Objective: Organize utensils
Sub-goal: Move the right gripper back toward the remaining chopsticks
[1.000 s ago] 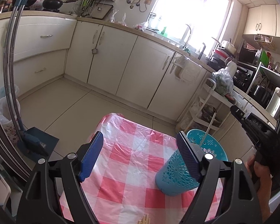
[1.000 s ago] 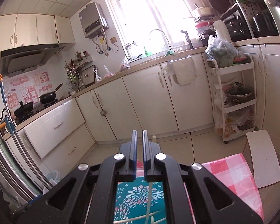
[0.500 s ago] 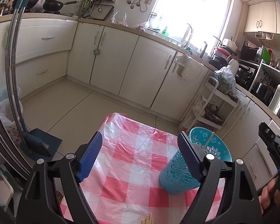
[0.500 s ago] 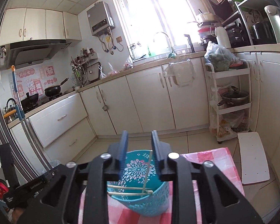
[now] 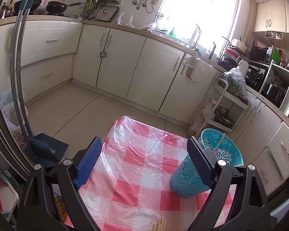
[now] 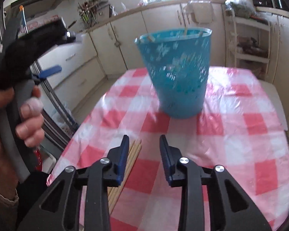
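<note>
A teal openwork basket [image 6: 180, 77] stands upright on the red-and-white checked tablecloth [image 6: 231, 134], with a few wooden chopsticks [image 5: 220, 141] leaning inside it. More chopsticks [image 6: 133, 154] lie bundled on the cloth nearer me. My right gripper [image 6: 144, 149] hangs low over the cloth in front of the basket, its jaws closing with nothing between them; the bundle lies just past its left finger. My left gripper [image 5: 144, 159] is stretched wide, jaws opening and empty, with the basket [image 5: 185, 179] behind its right finger. The bundle's tips [image 5: 159, 225] show at the bottom edge.
A hand [image 6: 27, 115] holds the left gripper's black handle [image 6: 28, 42] off the table's left side. The table is small, with floor beyond its edges. A white shelf trolley [image 5: 221, 105] and cream kitchen cabinets [image 5: 136, 67] stand behind; a dustpan [image 5: 46, 150] rests at left.
My right gripper was shut above the basket, opened there, then dropped to the cloth beside the chopstick bundle. The left gripper kept its place and its jaws widened slightly.
</note>
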`<action>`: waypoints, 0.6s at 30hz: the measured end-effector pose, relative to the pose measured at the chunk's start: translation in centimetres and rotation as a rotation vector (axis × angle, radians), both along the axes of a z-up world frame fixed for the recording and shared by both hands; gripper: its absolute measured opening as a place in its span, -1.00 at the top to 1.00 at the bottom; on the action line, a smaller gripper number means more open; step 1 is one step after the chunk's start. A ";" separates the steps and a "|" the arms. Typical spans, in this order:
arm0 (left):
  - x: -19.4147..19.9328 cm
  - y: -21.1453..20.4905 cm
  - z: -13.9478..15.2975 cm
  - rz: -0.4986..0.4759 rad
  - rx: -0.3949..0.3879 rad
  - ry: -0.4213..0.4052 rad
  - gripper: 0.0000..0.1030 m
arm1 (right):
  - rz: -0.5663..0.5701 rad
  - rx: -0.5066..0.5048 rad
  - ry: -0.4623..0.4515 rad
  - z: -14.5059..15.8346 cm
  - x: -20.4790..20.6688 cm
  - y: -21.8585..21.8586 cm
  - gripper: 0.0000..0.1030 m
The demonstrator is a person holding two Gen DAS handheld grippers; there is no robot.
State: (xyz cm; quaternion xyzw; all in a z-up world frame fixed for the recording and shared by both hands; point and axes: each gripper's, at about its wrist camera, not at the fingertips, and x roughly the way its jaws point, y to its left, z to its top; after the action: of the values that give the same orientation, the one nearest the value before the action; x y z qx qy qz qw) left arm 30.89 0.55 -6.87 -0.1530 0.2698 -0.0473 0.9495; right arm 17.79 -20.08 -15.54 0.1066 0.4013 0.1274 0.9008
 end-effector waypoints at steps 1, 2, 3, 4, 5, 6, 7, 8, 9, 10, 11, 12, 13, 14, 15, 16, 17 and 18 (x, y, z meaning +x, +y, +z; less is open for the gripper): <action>0.0 0.2 -0.1 0.001 0.001 0.002 -0.67 | 0.008 -0.003 0.023 -0.8 0.1 0.6 0.51; 0.0 0.4 -0.1 0.003 0.001 0.005 -0.68 | 0.017 -0.009 0.040 -1.3 0.3 1.2 0.53; 0.0 0.7 -0.1 0.006 -0.001 0.007 -0.68 | 0.023 -0.018 0.052 -1.9 0.3 1.6 0.56; 0.0 1.0 -0.2 0.010 -0.003 0.009 -0.68 | 0.028 -0.028 0.063 -2.3 0.4 2.0 0.56; 0.0 1.2 -0.2 0.014 -0.006 0.013 -0.68 | 0.033 -0.036 0.073 -2.7 0.5 2.3 0.56; 0.0 1.5 -0.2 0.019 -0.012 0.016 -0.68 | 0.033 -0.044 0.082 -3.0 0.4 2.6 0.57; 0.0 1.7 -0.2 0.023 -0.019 0.019 -0.68 | 0.031 -0.052 0.090 -3.3 0.4 2.8 0.57; 0.0 1.9 -0.2 0.025 -0.024 0.021 -0.68 | 0.028 -0.059 0.098 -3.6 0.4 2.8 0.57; 0.0 2.0 -0.2 0.027 -0.029 0.022 -0.69 | 0.025 -0.064 0.105 -3.8 0.1 2.9 0.58; 0.0 2.0 -0.3 0.028 -0.030 0.022 -0.69 | 0.024 -0.065 0.106 -4.0 0.1 2.9 0.58; 0.0 2.0 -0.3 0.027 -0.029 0.021 -0.69 | 0.024 -0.071 0.101 -4.0 0.1 3.0 0.58; 0.0 2.0 -0.3 0.024 -0.025 0.020 -0.69 | 0.026 -0.079 0.098 -4.0 0.1 3.1 0.58; 0.0 2.1 -0.3 0.022 -0.023 0.021 -0.69 | 0.028 -0.083 0.096 -3.9 0.1 3.2 0.58; 0.0 2.1 -0.3 0.018 -0.021 0.022 -0.69 | 0.028 -0.084 0.095 -3.9 0.1 3.1 0.58; 0.0 2.0 -0.3 0.015 -0.018 0.023 -0.69 | 0.027 -0.085 0.093 -3.9 0.1 3.1 0.58; -0.1 2.0 -0.3 0.014 -0.016 0.023 -0.69 | 0.025 -0.085 0.091 -3.9 0.1 3.0 0.58; 0.0 1.9 -0.3 0.013 -0.014 0.023 -0.69 | 0.022 -0.087 0.091 -3.9 0.1 2.9 0.58; 0.0 1.9 -0.2 0.012 -0.012 0.024 -0.69 | 0.019 -0.091 0.090 -4.0 0.1 2.8 0.58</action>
State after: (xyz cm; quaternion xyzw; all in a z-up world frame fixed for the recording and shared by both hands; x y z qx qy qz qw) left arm 30.91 2.48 -7.11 -0.1610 0.2800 -0.0412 0.9455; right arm 17.88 -17.29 -19.51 0.0676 0.4478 0.1128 0.8844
